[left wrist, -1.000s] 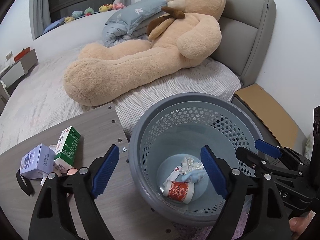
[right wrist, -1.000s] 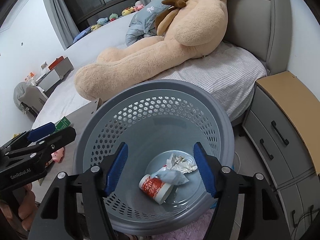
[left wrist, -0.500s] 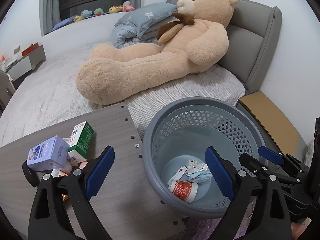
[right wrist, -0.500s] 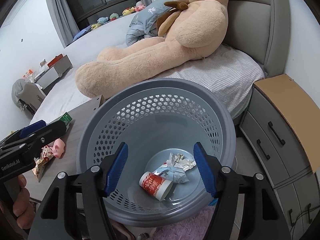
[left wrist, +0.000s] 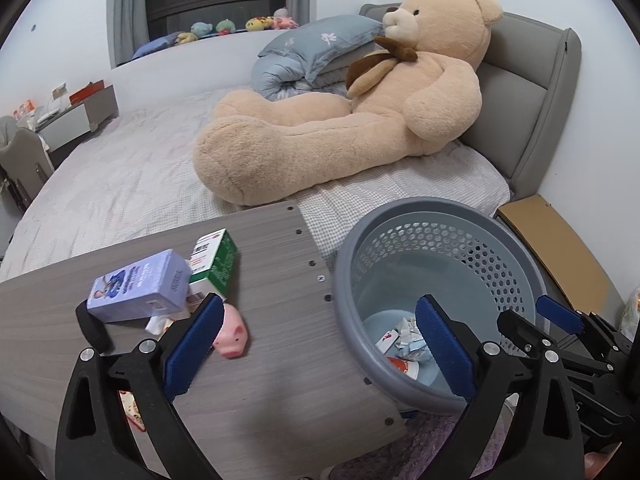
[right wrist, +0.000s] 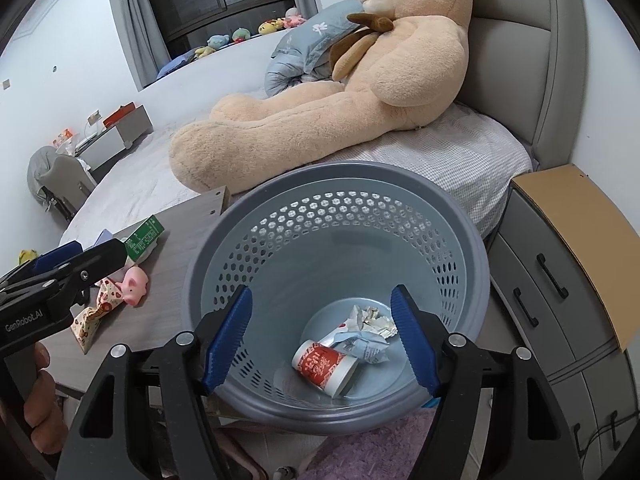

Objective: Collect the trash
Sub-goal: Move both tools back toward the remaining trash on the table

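A grey perforated basket [right wrist: 320, 248] stands beside the wooden table [left wrist: 280, 360]. In it lie a red and white cup [right wrist: 324, 364], crumpled paper [right wrist: 370, 318] and a pale blue wrapper [right wrist: 364, 344]. My right gripper [right wrist: 321, 291] hangs over the basket's near rim, its jaws opening with nothing between them. My left gripper [left wrist: 319, 299] straddles the table's edge and the basket [left wrist: 440, 204], jaws opening wide and empty. On the table lie a purple box [left wrist: 140, 288], a green carton [left wrist: 214, 258], a pink pig toy [left wrist: 232, 334] and a patterned wrapper [right wrist: 96, 316].
Behind the table is a bed [left wrist: 120, 168] with a large teddy bear [left wrist: 340, 140] and pillows. A nightstand [right wrist: 568, 240] with a brown top stands right of the basket. A purple rug [right wrist: 360, 452] lies under the basket. A hand [right wrist: 40, 400] holds the left gripper's handle.
The left gripper has swung left from over the basket toward the table and its jaws have widened. The right gripper has drawn back a little and its jaws stand slightly wider.
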`<state>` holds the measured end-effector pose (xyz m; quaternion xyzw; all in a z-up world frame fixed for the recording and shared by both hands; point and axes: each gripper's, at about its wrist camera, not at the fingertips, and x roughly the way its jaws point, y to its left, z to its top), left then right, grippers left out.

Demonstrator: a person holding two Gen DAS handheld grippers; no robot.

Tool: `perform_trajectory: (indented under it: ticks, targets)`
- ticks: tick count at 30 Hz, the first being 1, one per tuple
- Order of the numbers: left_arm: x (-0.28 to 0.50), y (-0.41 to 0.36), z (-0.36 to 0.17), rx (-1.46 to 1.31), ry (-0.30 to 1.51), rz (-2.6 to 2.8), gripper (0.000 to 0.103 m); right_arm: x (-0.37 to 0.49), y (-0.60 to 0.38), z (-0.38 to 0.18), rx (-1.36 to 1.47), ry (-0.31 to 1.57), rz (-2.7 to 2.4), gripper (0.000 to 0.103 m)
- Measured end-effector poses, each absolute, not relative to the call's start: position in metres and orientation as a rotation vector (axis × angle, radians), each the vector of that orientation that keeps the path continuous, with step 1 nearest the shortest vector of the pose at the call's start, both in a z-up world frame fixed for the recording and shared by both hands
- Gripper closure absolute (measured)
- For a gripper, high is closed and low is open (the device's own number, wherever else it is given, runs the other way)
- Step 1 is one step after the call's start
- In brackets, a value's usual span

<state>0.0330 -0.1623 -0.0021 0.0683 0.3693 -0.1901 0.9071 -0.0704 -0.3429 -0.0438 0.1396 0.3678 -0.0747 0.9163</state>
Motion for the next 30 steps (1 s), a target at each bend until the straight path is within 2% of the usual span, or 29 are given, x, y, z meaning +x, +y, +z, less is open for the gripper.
perform_trajectory:
  ticks: [30]
  targets:
    - [0.019, 0.01, -0.029, 0.078, 0.751, -0.055, 0.008, -0.04, -0.197, -0.041, 0.139, 0.765, 0.061, 0.029]
